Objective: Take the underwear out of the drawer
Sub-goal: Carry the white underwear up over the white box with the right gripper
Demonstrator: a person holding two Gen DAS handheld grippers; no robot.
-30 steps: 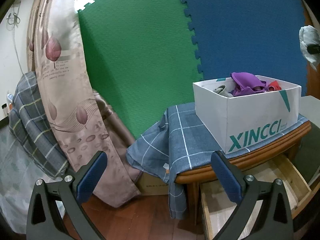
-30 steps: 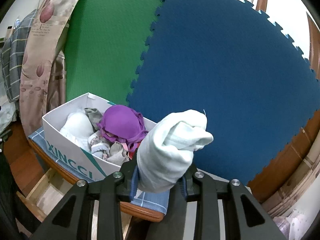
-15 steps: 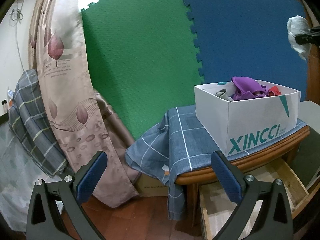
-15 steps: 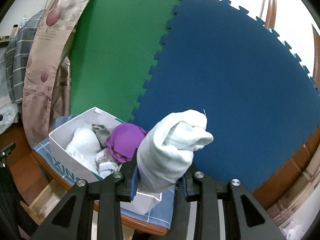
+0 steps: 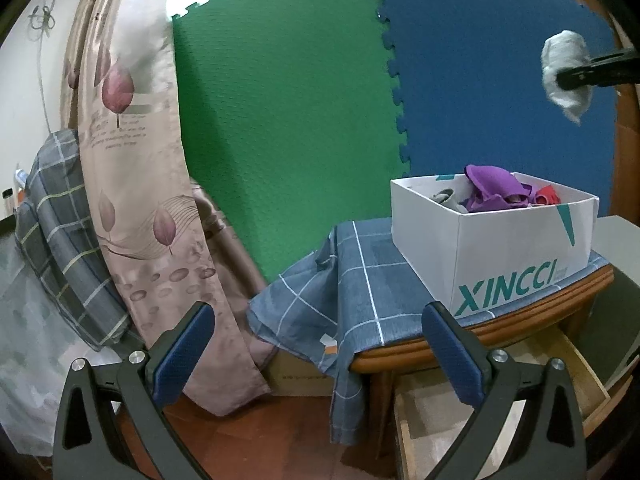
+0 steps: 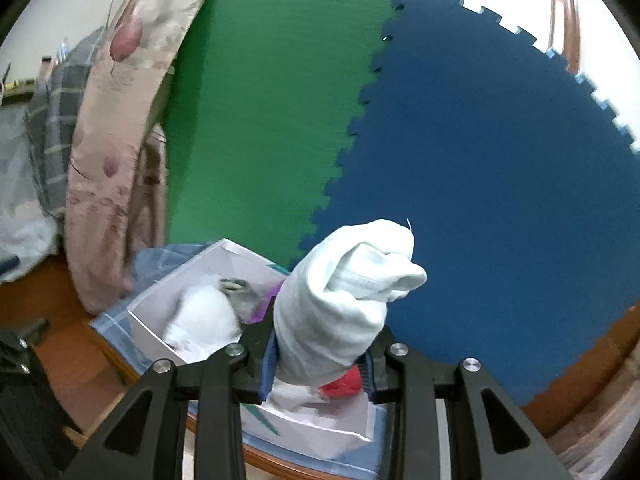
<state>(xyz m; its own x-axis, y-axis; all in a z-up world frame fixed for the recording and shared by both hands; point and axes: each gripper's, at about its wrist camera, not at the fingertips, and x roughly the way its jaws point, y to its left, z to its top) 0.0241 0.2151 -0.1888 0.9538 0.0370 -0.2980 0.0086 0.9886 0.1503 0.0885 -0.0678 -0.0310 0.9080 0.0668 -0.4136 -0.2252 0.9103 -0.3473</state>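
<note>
My right gripper is shut on a rolled white piece of underwear and holds it in the air above the white XINCCI box. The same roll shows in the left wrist view, high at the right above the box, which holds purple, red and grey garments. The wooden drawer stands pulled open under the table top, at the lower right. My left gripper is open and empty, low, to the left of the table.
A blue checked cloth covers the wooden table and hangs over its left edge. Green and blue foam mats line the wall behind. A patterned curtain and a plaid pillow are at the left.
My right gripper has risen and moved left with the white roll, so the box now sits lower beneath it. My left gripper has stayed almost still.
</note>
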